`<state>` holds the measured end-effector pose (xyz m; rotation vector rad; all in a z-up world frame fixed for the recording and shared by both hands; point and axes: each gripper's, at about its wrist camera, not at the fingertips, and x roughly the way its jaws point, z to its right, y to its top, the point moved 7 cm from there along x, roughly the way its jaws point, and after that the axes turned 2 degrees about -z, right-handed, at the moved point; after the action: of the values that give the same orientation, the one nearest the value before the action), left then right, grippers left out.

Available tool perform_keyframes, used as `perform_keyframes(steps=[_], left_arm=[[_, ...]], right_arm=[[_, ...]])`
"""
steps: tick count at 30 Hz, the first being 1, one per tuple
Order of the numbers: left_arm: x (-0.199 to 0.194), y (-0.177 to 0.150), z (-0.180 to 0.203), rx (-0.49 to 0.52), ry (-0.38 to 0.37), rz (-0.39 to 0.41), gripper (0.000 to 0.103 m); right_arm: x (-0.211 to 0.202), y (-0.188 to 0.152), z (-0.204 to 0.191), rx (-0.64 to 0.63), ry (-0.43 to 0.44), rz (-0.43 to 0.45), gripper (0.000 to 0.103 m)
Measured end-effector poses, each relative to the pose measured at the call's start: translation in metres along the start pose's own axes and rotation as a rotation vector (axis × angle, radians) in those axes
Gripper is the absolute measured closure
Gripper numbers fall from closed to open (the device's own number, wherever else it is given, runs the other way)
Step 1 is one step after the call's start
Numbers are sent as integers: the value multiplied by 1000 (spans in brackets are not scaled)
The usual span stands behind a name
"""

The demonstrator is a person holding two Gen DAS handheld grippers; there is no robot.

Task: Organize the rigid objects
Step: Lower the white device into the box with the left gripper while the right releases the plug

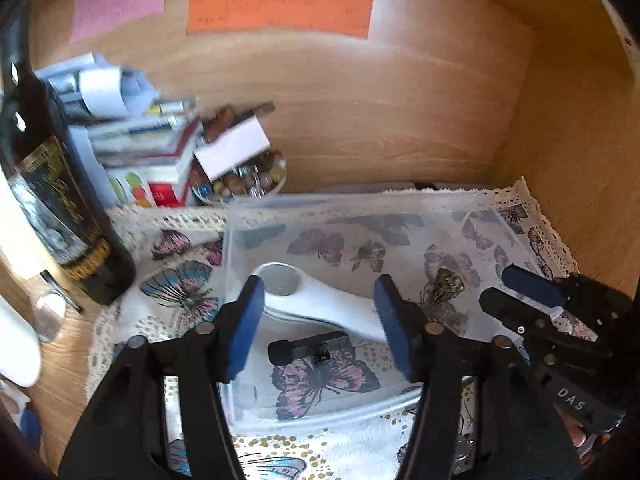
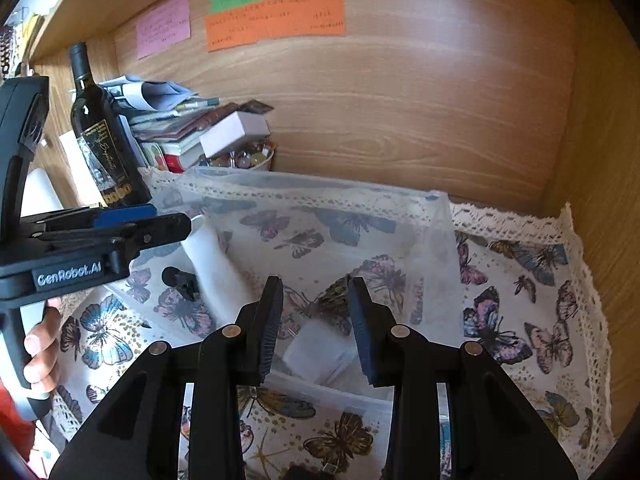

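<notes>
A clear plastic box (image 1: 236, 248) (image 2: 444, 240) sits on a butterfly-print cloth inside a wooden shelf. In it lie a white curved device with a round metal disc (image 1: 320, 300) (image 2: 212, 272), a small black clip-like piece (image 1: 308, 350) (image 2: 180, 280), a dark gold-flecked lump (image 1: 446, 282) (image 2: 338, 292) and a white flat piece (image 2: 316, 352). My left gripper (image 1: 320, 328) is open over the box, above the black piece, holding nothing. My right gripper (image 2: 316, 328) is open over the box's near right part, above the white piece; it also shows in the left wrist view (image 1: 516, 286).
A dark wine bottle (image 1: 60, 208) (image 2: 104, 140) stands at the left. Behind it are stacked papers and boxes (image 1: 140, 136) (image 2: 168, 120) and a bowl of beads (image 1: 244, 184) (image 2: 248, 158). Coloured notes (image 1: 280, 8) are stuck on the wooden back wall. The shelf's side wall (image 2: 600, 160) is close on the right.
</notes>
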<state>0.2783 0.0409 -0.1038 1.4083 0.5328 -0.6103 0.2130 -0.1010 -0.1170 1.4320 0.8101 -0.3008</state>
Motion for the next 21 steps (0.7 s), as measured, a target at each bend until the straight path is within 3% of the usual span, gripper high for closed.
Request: perform_keyframes(steps=[10, 21], left_arm=[[-49, -7, 17, 59, 20, 98, 24], [-59, -62, 32, 85, -22, 23, 16]], right_arm=[[-49, -1, 1, -9, -29, 88, 61], [-81, -42, 4, 7, -67, 69, 55]])
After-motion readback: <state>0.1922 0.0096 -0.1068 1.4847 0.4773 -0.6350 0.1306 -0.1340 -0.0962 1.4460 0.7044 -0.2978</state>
